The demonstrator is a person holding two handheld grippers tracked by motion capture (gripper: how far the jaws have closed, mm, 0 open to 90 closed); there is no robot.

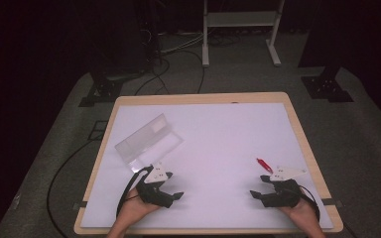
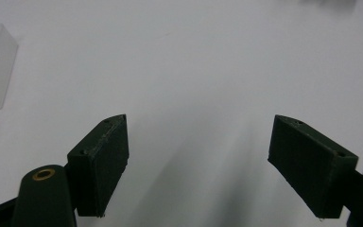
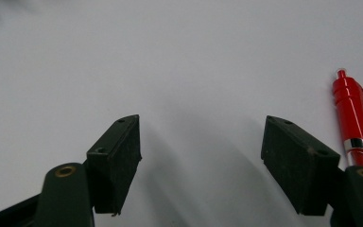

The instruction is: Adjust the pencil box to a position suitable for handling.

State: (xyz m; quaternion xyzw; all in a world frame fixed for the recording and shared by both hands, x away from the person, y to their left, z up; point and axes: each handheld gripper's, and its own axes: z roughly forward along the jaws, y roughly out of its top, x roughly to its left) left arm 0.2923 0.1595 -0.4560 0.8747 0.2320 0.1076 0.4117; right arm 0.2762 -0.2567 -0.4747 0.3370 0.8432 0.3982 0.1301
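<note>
On a white surface [image 1: 218, 134], nothing has yet been picked up. At about ten o'clock lies a clear plastic box [image 1: 149, 140], tilted and untouched, just beyond the left hand-held gripper [image 1: 176, 196], whose jaws stand spread with nothing between them. At four o'clock the right hand-held gripper [image 1: 256, 194] is likewise spread and empty; a red pen [image 3: 354, 118] lies flat just beside its outer jaw. By the look of it, grasping the pen and reaching the box both remain.
</note>
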